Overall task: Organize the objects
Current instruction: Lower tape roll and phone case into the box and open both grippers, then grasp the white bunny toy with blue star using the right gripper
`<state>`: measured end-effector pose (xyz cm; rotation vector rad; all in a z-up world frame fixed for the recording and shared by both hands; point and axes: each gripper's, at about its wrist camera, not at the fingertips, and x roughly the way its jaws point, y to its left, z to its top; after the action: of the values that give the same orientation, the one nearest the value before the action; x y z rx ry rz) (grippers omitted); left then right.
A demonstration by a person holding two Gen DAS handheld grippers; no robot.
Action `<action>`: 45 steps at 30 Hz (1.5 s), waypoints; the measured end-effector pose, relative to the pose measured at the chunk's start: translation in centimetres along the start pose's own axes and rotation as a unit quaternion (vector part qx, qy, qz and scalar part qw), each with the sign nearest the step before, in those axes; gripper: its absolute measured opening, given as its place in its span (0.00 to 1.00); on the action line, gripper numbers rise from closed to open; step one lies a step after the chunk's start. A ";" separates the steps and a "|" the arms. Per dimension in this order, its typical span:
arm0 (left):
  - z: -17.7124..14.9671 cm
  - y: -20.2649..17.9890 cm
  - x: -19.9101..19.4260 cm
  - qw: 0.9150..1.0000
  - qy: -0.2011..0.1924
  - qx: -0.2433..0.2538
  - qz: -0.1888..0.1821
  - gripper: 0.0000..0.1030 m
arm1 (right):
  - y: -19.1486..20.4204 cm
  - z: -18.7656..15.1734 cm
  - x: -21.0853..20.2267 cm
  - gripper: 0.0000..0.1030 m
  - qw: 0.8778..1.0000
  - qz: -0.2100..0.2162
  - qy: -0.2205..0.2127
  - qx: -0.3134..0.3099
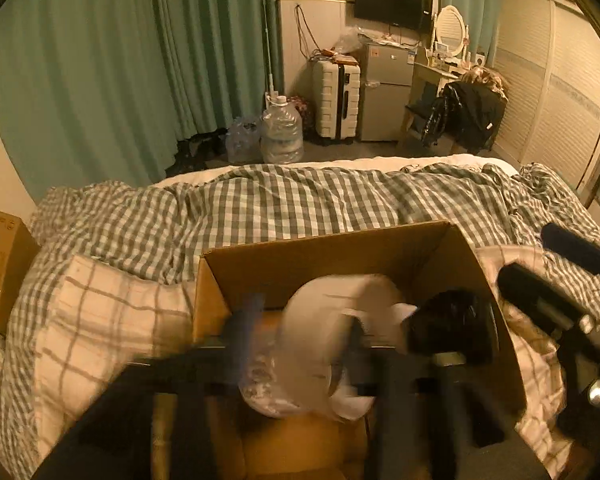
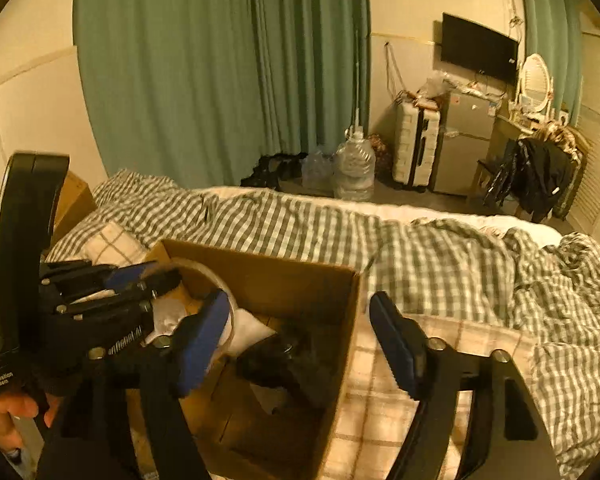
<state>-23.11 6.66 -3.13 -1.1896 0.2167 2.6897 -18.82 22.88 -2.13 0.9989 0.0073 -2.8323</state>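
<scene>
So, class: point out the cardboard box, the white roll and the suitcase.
cardboard box point(image 1: 324, 258): left wrist view, inner back wall.
white roll point(image 1: 324, 320): left wrist view, outer side.
suitcase point(image 2: 410, 144): right wrist view, ribbed front.

Lighting is dim, warm yellow indoor light. Fisheye distortion bends the curtains point(image 1: 100, 80) and walls toward black corner vignettes. Motion blur smears the near foreground of the left wrist view; the background stays sharp.

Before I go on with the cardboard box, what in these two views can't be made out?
- Left wrist: left gripper fingers and white roll motion-blurred; grip unclear.
- Black bundle in brown cardboard box: too dark to identify.
- Box floor: hidden by right gripper and near wall.
- Small items on far dresser: too small.
</scene>
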 end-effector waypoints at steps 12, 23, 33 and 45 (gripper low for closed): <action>-2.5 -0.5 -9.7 0.999 -0.043 -0.014 0.017 0.97 | -0.1 0.8 -11.6 0.82 0.997 -0.048 -0.050 -0.017; -12.3 -0.2 -11.2 0.995 -0.046 -0.082 0.019 1.00 | 1.2 -7.0 -14.4 0.87 0.997 -0.064 -0.013 -0.035; -17.9 -0.9 -5.0 0.996 0.041 -0.071 0.019 1.00 | 2.2 -15.7 -6.2 0.87 0.992 -0.032 0.114 -0.047; -19.0 0.0 -3.7 0.992 0.074 -0.099 0.002 1.00 | 4.0 -19.6 -2.2 0.50 0.978 0.038 0.198 -0.054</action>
<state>-7.09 2.20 -13.06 -1.4474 -0.0301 2.6787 -4.37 20.22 -15.93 1.4811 0.1580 -2.4873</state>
